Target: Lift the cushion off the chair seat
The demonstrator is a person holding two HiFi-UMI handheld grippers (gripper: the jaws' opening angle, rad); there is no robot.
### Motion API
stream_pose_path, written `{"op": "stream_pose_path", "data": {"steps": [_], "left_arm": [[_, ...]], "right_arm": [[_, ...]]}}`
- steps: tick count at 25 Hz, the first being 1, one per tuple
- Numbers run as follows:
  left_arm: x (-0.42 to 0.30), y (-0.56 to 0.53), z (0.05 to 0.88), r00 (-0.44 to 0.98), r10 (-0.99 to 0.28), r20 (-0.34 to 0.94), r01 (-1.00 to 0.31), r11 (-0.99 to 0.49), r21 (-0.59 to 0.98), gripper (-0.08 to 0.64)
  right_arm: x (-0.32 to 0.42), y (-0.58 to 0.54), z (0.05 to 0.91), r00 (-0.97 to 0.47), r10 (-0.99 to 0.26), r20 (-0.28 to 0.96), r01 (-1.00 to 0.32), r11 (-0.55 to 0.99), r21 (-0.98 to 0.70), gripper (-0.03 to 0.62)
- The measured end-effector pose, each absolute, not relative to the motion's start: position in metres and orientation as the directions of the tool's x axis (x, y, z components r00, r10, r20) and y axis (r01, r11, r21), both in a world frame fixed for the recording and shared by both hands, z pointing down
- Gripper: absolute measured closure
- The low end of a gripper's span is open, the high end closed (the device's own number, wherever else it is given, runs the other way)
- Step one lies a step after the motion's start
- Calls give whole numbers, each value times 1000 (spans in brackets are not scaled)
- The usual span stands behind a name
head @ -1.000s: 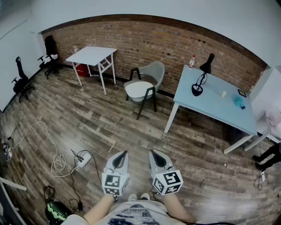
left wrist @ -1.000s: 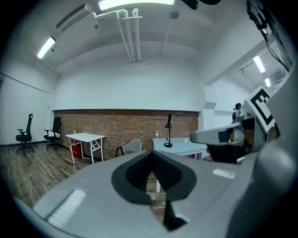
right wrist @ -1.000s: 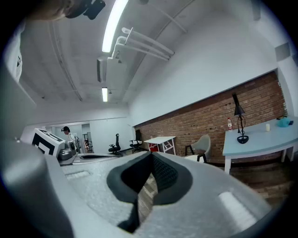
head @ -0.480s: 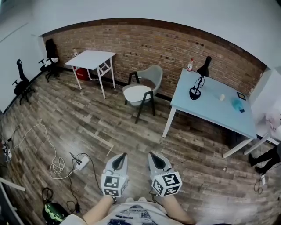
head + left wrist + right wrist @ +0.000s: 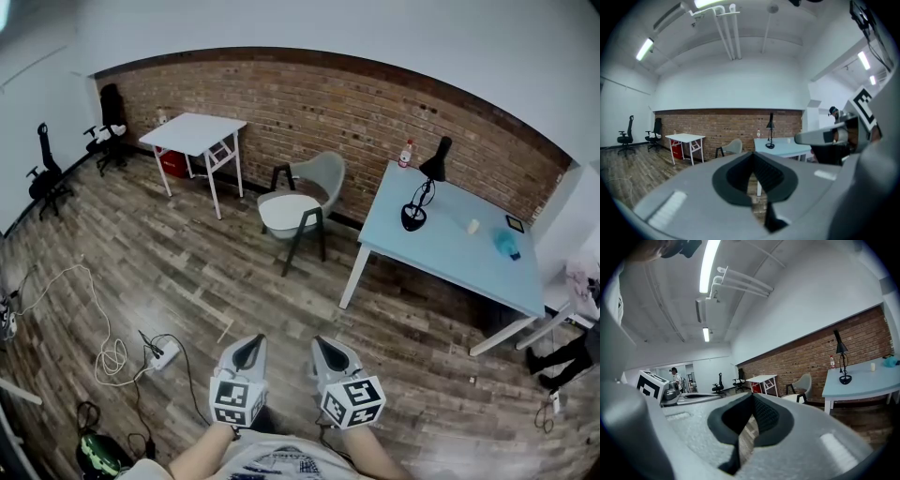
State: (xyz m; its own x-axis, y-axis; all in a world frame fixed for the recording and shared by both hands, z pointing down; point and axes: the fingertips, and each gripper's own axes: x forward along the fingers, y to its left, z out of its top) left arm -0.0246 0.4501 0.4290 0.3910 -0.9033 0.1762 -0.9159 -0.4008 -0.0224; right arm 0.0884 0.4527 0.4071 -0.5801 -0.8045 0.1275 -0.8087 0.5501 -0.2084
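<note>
1. The left gripper (image 5: 247, 349) and the right gripper (image 5: 324, 349) are held side by side at the near edge of the head view, above the wooden floor (image 5: 187, 272), both pointing toward the far brick wall (image 5: 309, 103).
2. The left gripper's fingers (image 5: 771, 174) are pressed together with nothing between them.
3. The right gripper's fingers (image 5: 766, 416) are likewise pressed together and empty.
4. The cushion (image 5: 287, 212), pale and rounded, lies flat on the seat of the chair (image 5: 319, 176), well apart from both grippers.
5. The chair has a grey shell back and dark legs, and it stands near the brick wall, between the white bench (image 5: 192, 129) on the left and the light blue bench (image 5: 469, 258) on the right.
6. On the blue bench stand a black desk lamp (image 5: 419, 199) and, at its far corner, a small bottle (image 5: 406, 153).
7. A white power strip (image 5: 157, 354) with loose cable lies on the floor to the left of the left gripper.
8. Black office chairs (image 5: 45, 173) stand at the far left.
</note>
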Motion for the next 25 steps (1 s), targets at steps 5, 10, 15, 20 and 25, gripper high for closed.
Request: {"op": "stream_pose_path", "data": {"steps": [5, 10, 15, 20, 25], "left_arm": [[-30, 405, 439, 404, -895, 188, -912, -411, 1, 569], [-54, 334, 442, 418, -891, 176, -906, -424, 4, 569], [-89, 251, 439, 430, -885, 181, -901, -434, 17, 569], [-127, 163, 441, 451, -870, 200, -889, -457, 17, 568], [-158, 92, 439, 476, -856, 202, -875, -485, 9, 568]], "right_arm": [[83, 415, 419, -580, -799, 158, -810, 545, -216, 594], [68, 351, 429, -550, -815, 182, -832, 515, -207, 594], [33, 265, 422, -534, -827, 175, -841, 500, -204, 594], [-7, 174, 419, -512, -842, 170, -852, 475, -219, 594], [-43, 103, 425, -476, -863, 168, -869, 434, -238, 594]]}}
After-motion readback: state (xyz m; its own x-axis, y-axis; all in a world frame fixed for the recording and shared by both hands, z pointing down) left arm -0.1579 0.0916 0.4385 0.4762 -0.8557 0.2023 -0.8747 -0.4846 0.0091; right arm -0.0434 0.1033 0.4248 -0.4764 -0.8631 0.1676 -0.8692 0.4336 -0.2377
